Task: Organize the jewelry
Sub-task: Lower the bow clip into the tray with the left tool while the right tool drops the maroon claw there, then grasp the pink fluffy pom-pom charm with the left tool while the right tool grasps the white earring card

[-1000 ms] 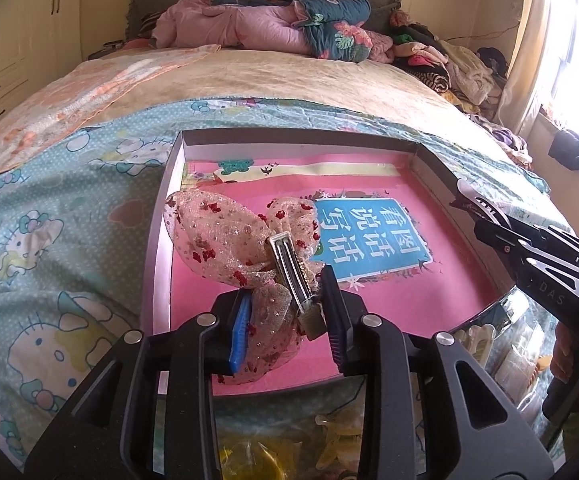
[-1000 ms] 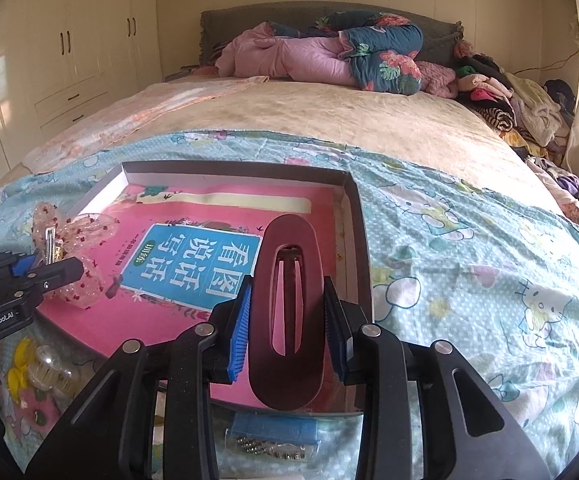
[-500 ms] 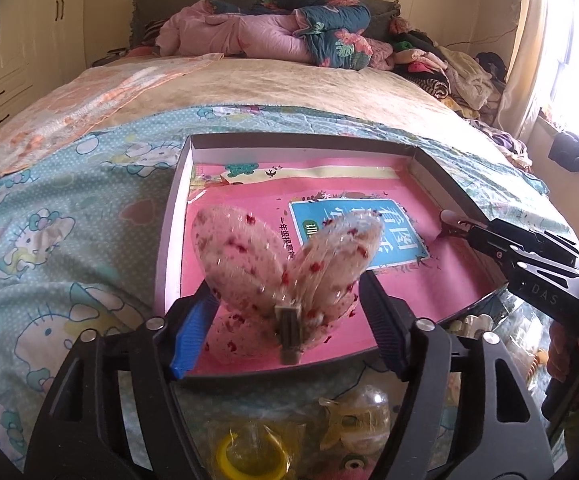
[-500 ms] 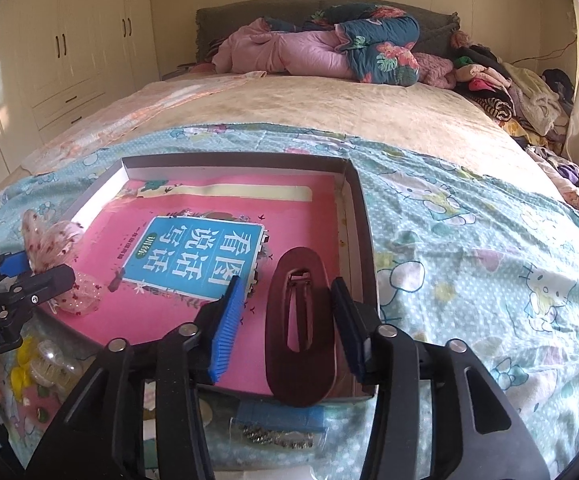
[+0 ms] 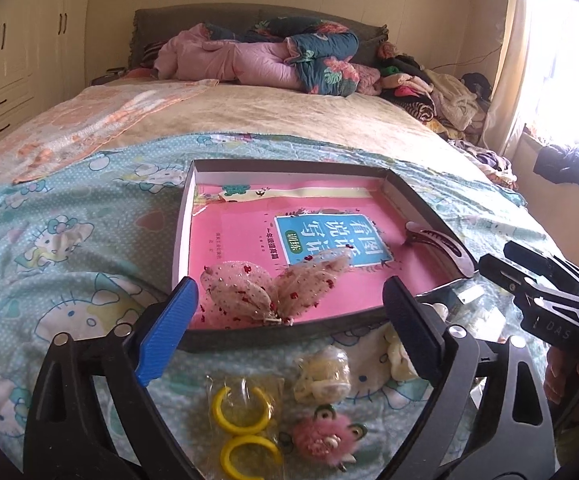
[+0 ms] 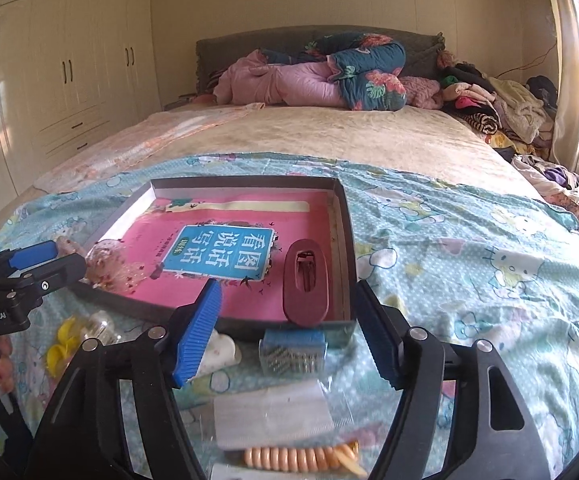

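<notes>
Two wrist cameras, side by side at the foot of the bed (image 6: 329, 136), both looking down at an angle toward the headboard.

The left view looks along its own fingers (image 5: 165, 332) from close above the near edge of the shallow box (image 5: 289, 166), slightly from the box's left, with the window at its right edge. The right view sits near the box's near right corner, with the wardrobe (image 6: 61, 80) on its left. Both share the box, the pink book (image 6: 225, 248) lying in it, the cartoon sheet (image 6: 469, 248) and the bedding beyond (each also catches the other gripper at its edge).
</notes>
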Motion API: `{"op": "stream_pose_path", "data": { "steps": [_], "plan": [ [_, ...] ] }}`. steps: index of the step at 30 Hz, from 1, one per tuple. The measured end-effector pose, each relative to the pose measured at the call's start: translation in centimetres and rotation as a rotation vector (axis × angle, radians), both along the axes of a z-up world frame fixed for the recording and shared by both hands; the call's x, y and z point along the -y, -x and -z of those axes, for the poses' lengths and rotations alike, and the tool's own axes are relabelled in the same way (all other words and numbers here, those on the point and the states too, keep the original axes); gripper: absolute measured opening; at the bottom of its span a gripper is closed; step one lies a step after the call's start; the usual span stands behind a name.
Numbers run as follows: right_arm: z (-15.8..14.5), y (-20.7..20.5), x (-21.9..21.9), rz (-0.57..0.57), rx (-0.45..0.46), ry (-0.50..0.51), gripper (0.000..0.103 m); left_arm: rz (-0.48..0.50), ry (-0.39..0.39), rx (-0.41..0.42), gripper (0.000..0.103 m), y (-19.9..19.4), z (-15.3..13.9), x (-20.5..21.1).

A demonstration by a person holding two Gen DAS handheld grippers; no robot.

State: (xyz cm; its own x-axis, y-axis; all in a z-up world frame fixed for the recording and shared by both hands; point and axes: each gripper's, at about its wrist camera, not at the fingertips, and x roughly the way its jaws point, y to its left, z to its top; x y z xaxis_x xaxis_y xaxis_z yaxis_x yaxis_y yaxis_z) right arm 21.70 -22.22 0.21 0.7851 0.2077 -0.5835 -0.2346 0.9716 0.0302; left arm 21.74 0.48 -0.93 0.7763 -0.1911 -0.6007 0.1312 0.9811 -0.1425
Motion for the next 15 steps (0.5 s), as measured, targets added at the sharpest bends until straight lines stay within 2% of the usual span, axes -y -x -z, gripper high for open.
{"op": "stream_pose_path", "data": {
  "steps": [15],
  "plan": [
    [-0.3,6.4,0.7,-0.004,0.031,0.022,0.074,0.039,-0.001,0.026,0.089,4.0,-0.3,0.8]
  ]
}}
